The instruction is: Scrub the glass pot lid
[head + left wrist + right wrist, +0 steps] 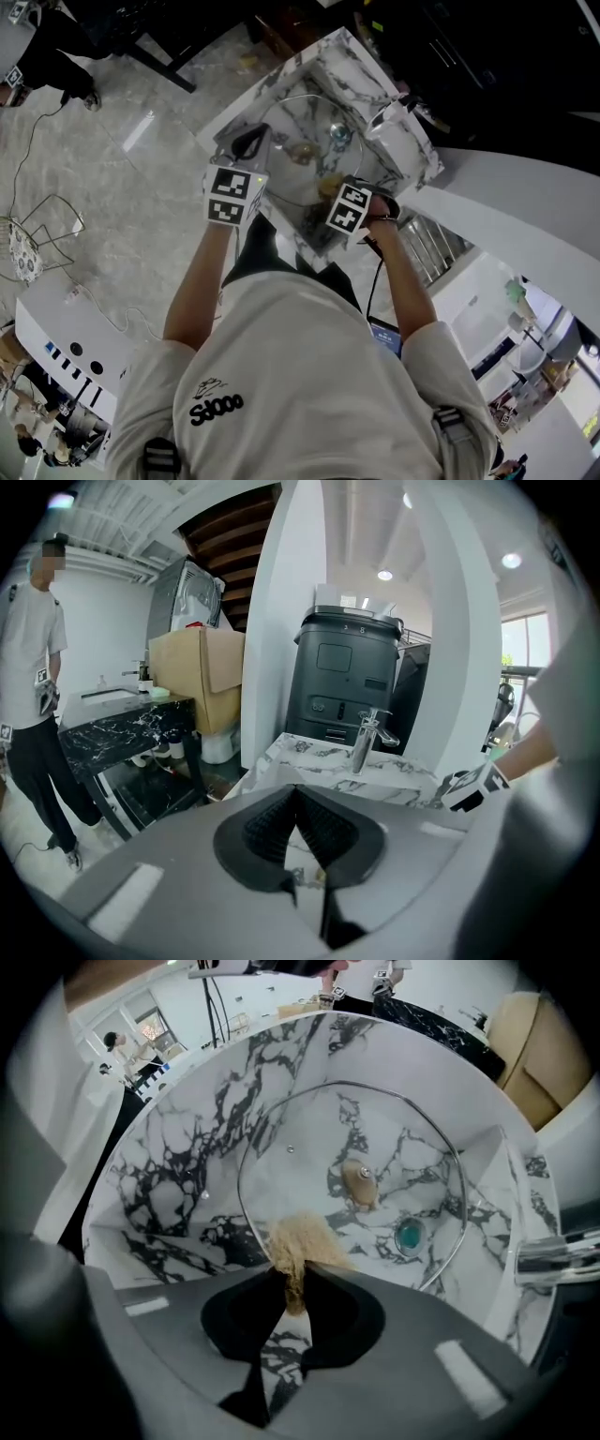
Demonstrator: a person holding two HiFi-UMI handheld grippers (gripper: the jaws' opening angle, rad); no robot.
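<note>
The glass pot lid lies in the basin of the marble sink, its knob near the middle. At the lid's 6 o'clock rim, in the right gripper view, the right tool pinches a tan scrubber that presses on the glass. The drain sits at 4 o'clock from the knob. The left tool has its jaws drawn together at the tips, facing the tap at 12 o'clock.
</note>
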